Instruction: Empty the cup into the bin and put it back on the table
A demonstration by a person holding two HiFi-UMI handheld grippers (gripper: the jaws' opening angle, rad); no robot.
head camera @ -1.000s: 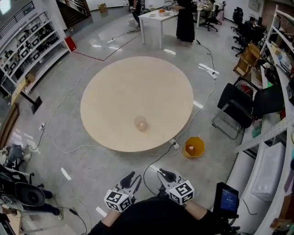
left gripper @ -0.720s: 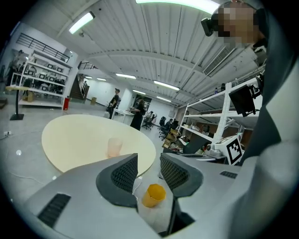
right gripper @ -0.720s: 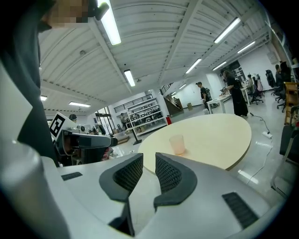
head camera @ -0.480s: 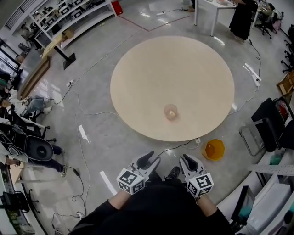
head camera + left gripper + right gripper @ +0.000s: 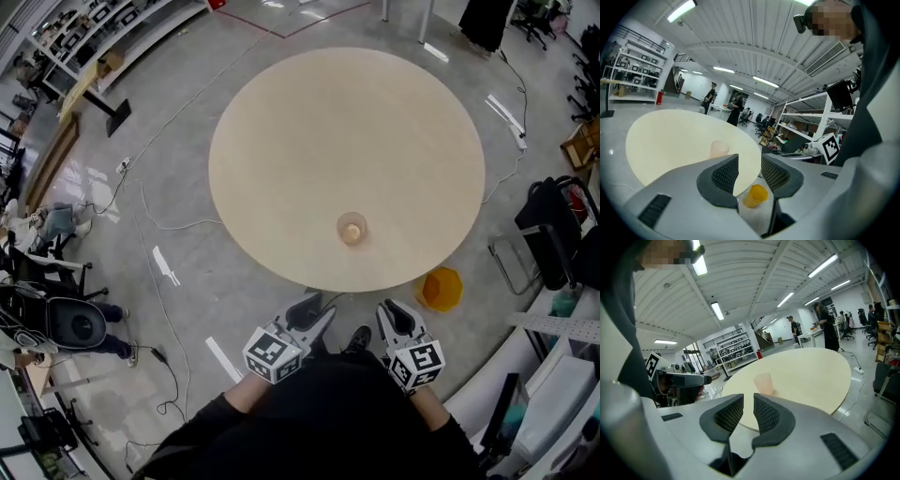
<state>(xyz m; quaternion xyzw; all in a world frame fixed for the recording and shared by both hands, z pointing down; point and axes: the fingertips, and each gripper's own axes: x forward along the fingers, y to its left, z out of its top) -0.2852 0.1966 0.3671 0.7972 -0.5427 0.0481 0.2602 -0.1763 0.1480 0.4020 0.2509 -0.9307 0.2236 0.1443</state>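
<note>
1. Both grippers are empty and short of the table (image 5: 309,141). The left gripper (image 5: 315,306) has its jaws moderately apart with nothing between them. If it swings in alongside the other one, it could clip the cup.
2. The cup (image 5: 352,228) stands upright on the table near the closest edge, apparently with something inside. A hard or off-centre pinch could crush or tip it and spill the contents onto the tabletop.
3. The right gripper (image 5: 394,309) has just been opening its jaws, but the gap is still narrow and holds nothing. At that width it would probably shove the cup rather than straddle it.
4. The yellow bin (image 5: 441,289) sits low on the floor just beside the table's edge. Tipping the cup from too high or too early could miss it.
</note>
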